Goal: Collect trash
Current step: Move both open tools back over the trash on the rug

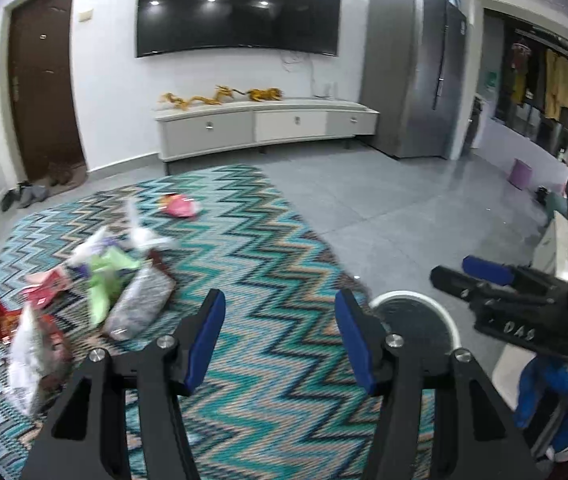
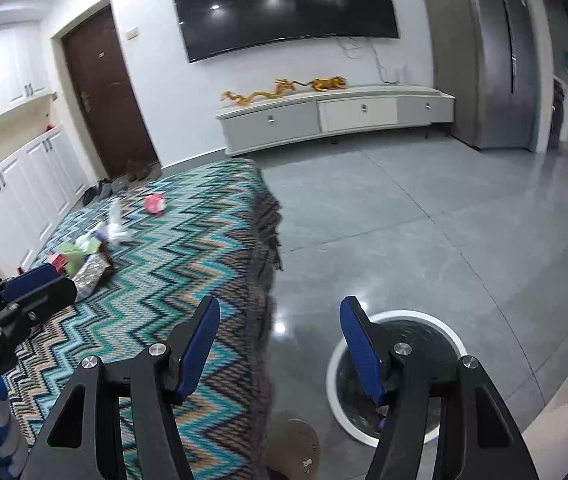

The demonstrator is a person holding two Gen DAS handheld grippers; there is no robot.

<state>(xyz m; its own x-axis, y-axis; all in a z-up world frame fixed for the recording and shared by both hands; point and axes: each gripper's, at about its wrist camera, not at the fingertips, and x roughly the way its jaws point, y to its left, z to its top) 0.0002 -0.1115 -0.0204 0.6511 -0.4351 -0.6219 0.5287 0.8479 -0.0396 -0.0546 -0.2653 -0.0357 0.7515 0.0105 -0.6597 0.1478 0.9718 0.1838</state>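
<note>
Far left on the zigzag rug (image 1: 268,240), the snack wrappers (image 1: 96,292) lay scattered, a pink packet (image 1: 178,206) beyond, all uncollected. The left claw (image 1: 280,340) hung released and empty; so did the right claw (image 2: 280,348) (marked "DAS", seemingly). The white-rimmed trash bin (image 2: 397,376) waited near right.

wrappers (image 1: 84,280) motion-blurred, print unreadable; bin (image 2: 423,320) partly hidden behind finger.
</note>
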